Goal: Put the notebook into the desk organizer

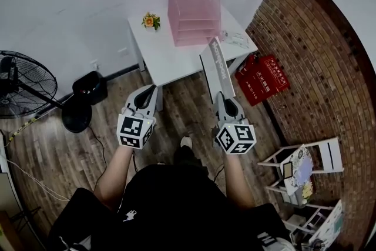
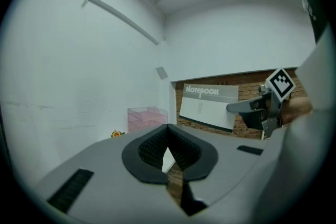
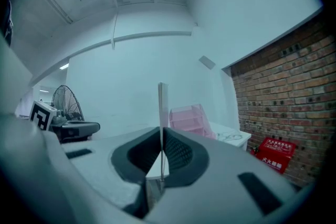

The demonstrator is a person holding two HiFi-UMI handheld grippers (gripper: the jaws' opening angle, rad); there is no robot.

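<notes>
The grey notebook [image 1: 215, 64] stands on edge in the air over the front of the white table [image 1: 170, 56], with my right gripper [image 1: 221, 95] shut on its lower end. In the right gripper view its thin edge [image 3: 163, 105] rises from between the pressed pads. The left gripper view shows its printed cover [image 2: 209, 105]. The pink desk organizer [image 1: 194, 13] stands at the back of the table, beyond the notebook. My left gripper [image 1: 151, 89] hovers shut and empty to the left of the table's front corner, its pads meeting at the tips [image 2: 168, 131].
A small pot of flowers [image 1: 151, 21] sits at the table's back left, and a clear item [image 1: 237, 40] lies at its right edge. A red case [image 1: 264, 78] leans against the brick wall. A black fan [image 1: 23, 85] stands far left, a white rack [image 1: 302, 173] lower right.
</notes>
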